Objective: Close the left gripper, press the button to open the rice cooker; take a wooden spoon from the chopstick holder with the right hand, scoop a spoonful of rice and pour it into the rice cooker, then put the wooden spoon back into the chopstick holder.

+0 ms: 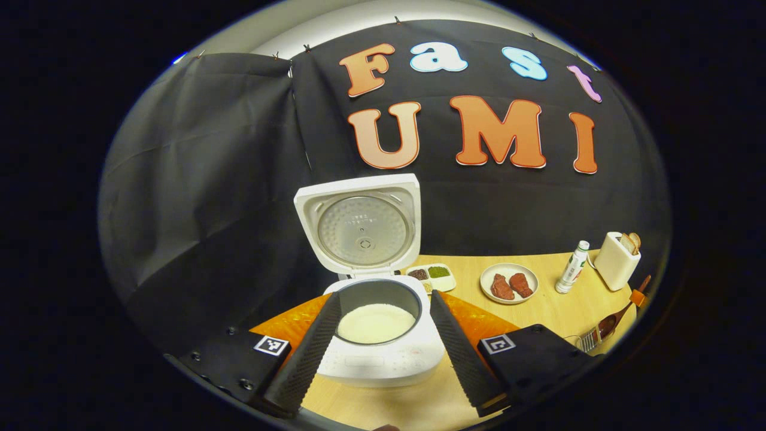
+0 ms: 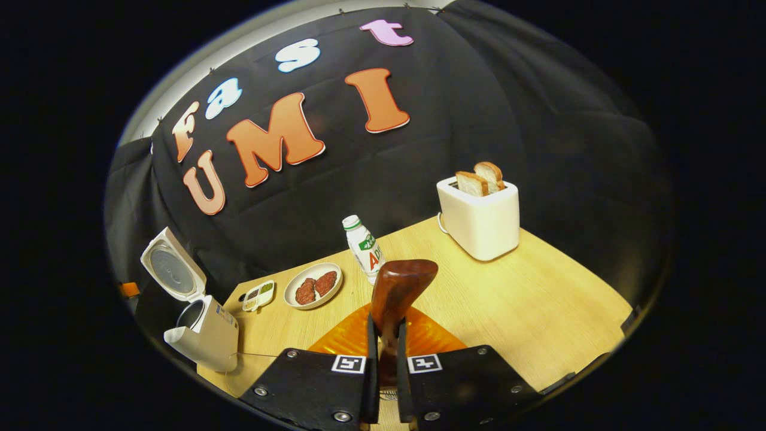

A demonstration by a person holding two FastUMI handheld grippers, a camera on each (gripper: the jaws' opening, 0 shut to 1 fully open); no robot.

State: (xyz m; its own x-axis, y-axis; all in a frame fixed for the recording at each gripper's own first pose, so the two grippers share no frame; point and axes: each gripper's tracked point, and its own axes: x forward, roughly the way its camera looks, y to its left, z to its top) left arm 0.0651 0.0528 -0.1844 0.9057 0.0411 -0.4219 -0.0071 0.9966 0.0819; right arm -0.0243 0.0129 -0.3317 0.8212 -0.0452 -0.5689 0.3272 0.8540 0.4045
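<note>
The white rice cooker stands just ahead with its lid raised upright, and white rice lies in its pot. My left gripper is open, its black fingers framing the cooker on either side without touching it. My right gripper is shut on the handle of the dark wooden spoon, whose bowl points forward above the table. In the left gripper view the spoon hangs close above the wire chopstick holder. The cooker stands at the far left in the right gripper view.
A plate of red meat, a small divided tray, a white bottle and a toaster with bread stand along the back of the wooden table. Black cloth walls close the booth behind.
</note>
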